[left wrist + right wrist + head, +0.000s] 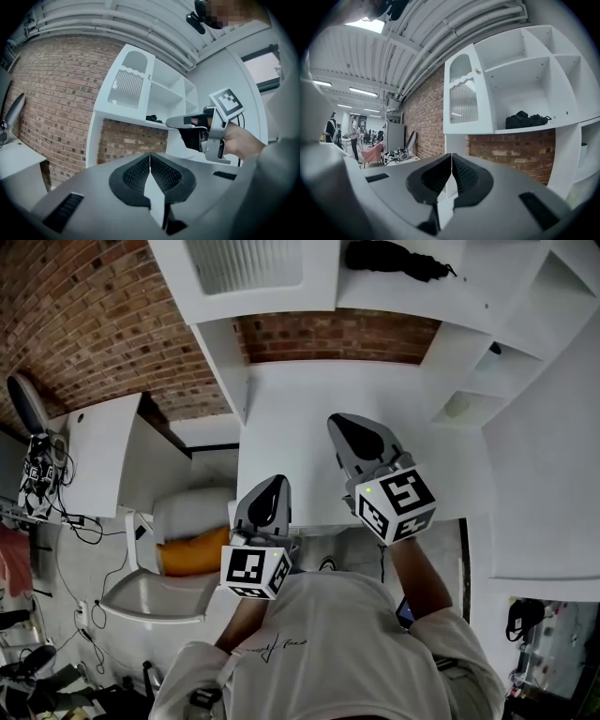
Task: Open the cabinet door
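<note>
The white open-shelf cabinet [525,84] runs off our right gripper view's edge. Its one ribbed-glass door [464,93] stands closed at upper left. We cannot identify the one black bundle [525,119] on a shelf. Our left gripper [150,161] and right gripper [451,161] both have their fingers pressed together, with nothing between.

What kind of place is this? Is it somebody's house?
Probably not a house: it looks like a workshop or lab in an industrial building. It has a bare brick wall, pipes running overhead, and people standing far off in a long open room.
</note>
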Available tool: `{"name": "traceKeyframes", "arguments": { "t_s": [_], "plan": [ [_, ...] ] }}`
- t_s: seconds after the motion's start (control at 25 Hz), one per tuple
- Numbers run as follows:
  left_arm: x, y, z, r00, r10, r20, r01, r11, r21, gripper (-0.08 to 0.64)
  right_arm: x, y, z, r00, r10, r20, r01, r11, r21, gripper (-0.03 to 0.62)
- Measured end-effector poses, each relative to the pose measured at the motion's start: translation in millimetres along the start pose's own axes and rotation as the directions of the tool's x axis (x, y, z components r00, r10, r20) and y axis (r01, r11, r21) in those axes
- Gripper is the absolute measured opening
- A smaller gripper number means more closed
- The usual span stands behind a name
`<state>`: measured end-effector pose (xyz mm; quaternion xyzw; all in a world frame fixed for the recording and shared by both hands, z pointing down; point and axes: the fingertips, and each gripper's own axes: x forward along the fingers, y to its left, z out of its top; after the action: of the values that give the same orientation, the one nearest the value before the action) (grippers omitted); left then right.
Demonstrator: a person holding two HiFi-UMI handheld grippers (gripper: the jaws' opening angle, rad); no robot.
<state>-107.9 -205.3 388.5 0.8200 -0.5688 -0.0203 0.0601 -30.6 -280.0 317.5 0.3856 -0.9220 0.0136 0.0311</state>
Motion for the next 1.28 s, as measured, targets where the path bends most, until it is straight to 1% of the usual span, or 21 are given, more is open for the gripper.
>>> {"name": "traceKeyframes", "arguments": {
  "t_s": [0.24,0.56,0.72,0.88,0.96,1.2,1.28],
  "plan": [
    [3.9,-4.9,1.9,1.000,0.003,0.013,-0.003,1.000,-0.001,0.017,11.8,-27.9,23.4,0.996,-0.068,0.052,0.068,0.998,0.008,0.026],
    [-3.5,1.3,-12.8,0.999,0.048,-0.024,-0.048,0.999,-0.006,0.017,32.8,-62.7,42.9,0.990,-0.124,0.067,0.124,0.992,-0.006,0.028],
    [-12.0,6.2,-18.5,0.997,0.071,-0.044,-0.071,0.997,-0.008,0.017,46.0,-75.3,56.0,0.989,-0.125,0.073,0.127,0.992,-0.011,0.028],
    [-17.6,9.2,-28.1,0.994,0.085,-0.065,-0.087,0.996,-0.017,0.017,58.2,-79.4,64.2,0.993,-0.094,0.074,0.096,0.995,-0.028,0.028],
    [-20.8,13.0,-29.7,0.993,0.093,-0.070,-0.095,0.995,-0.023,0.017,64.0,-80.0,67.4,0.993,-0.090,0.080,0.093,0.995,-0.036,0.028],
    [-26.6,18.1,-28.7,0.992,0.107,-0.064,-0.109,0.994,-0.026,0.017,84.6,-88.2,78.4,0.988,-0.096,0.120,0.097,0.995,-0.001,0.029],
    [-23.9,16.5,-30.4,0.993,0.102,-0.067,-0.104,0.994,-0.031,0.017,91.4,-94.3,82.2,0.988,-0.101,0.120,0.103,0.995,-0.010,0.031]
  ]
}}
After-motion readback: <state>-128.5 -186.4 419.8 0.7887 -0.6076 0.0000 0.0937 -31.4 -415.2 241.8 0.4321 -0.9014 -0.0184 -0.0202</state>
